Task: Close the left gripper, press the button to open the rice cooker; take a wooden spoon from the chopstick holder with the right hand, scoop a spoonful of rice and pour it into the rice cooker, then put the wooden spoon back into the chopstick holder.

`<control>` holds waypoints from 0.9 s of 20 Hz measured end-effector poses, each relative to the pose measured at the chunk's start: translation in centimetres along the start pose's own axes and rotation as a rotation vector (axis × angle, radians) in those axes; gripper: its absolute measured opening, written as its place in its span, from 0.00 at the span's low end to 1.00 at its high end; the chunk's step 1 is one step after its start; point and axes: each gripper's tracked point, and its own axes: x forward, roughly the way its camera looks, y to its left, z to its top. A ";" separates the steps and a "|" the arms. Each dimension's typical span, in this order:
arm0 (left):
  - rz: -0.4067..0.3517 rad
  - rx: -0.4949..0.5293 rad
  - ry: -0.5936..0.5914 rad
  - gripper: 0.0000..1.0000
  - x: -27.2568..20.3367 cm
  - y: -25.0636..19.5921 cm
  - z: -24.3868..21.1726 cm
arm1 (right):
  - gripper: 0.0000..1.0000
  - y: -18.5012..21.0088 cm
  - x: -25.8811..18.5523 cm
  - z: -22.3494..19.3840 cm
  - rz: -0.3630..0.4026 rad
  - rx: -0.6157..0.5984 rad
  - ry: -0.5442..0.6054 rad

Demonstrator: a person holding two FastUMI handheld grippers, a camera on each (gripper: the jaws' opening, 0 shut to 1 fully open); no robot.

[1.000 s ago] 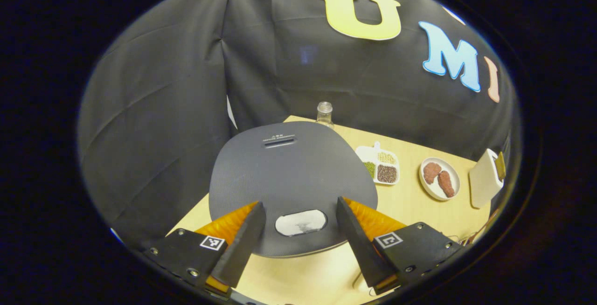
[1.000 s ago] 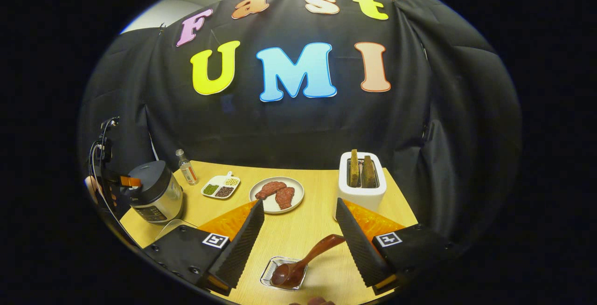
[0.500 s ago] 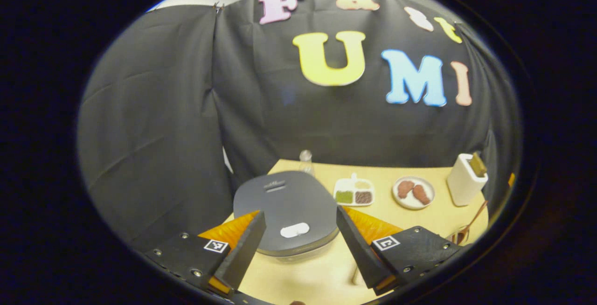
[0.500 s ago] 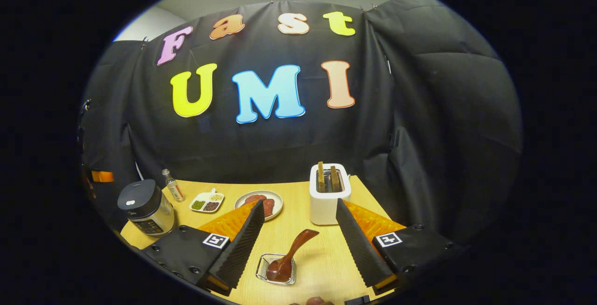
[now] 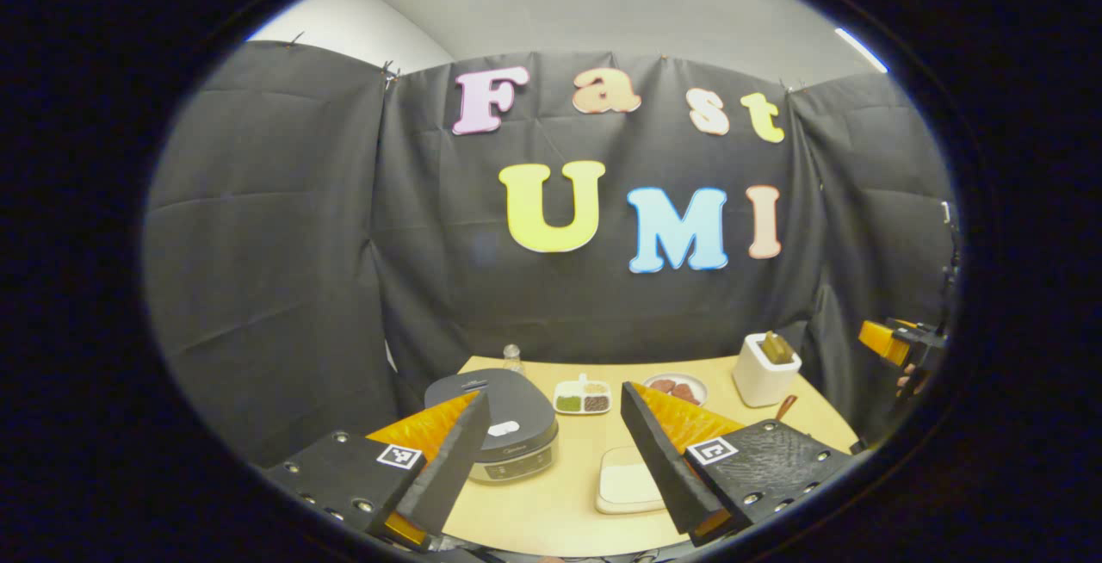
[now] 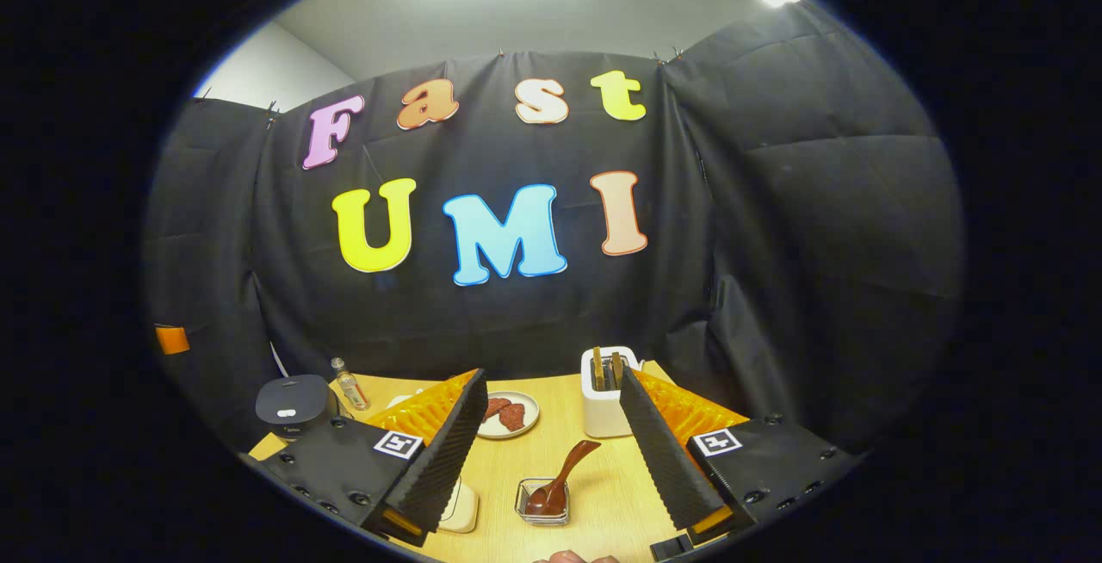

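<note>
Left gripper (image 5: 551, 468): jaws apart, holding nothing, above the worktop (image 5: 551, 511) near the rice cooker (image 5: 504, 429), lid down. Right gripper (image 6: 551, 460): jaws apart, holding nothing. Wooden spoon (image 6: 564, 481) stands tilted in the chopstick holder (image 6: 542, 503), between its fingers.

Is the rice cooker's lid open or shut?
Shut. The rice cooker has its dark lid lying flat on the body, with no gap showing, and the right gripper view shows the same closed top.
</note>
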 end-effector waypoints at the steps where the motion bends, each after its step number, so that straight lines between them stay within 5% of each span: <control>1: -0.019 -0.011 -0.012 0.99 -1.1 -0.4 0.4 | 0.98 -0.3 -1.0 0.5 -0.005 -0.007 -0.023; 11: 0.001 -0.036 -0.025 0.98 -8.9 0.4 -1.3 | 0.98 -2.4 -8.7 -1.7 -0.032 -0.070 -0.020; 17: -0.004 -0.102 0.027 0.93 -8.7 0.7 -4.4 | 0.98 -2.9 -9.5 -1.9 -0.045 -0.069 -0.014; 18: 0.004 -0.107 0.033 0.99 -8.8 1.0 -4.7 | 0.98 -2.8 -9.5 -1.8 -0.045 -0.071 -0.015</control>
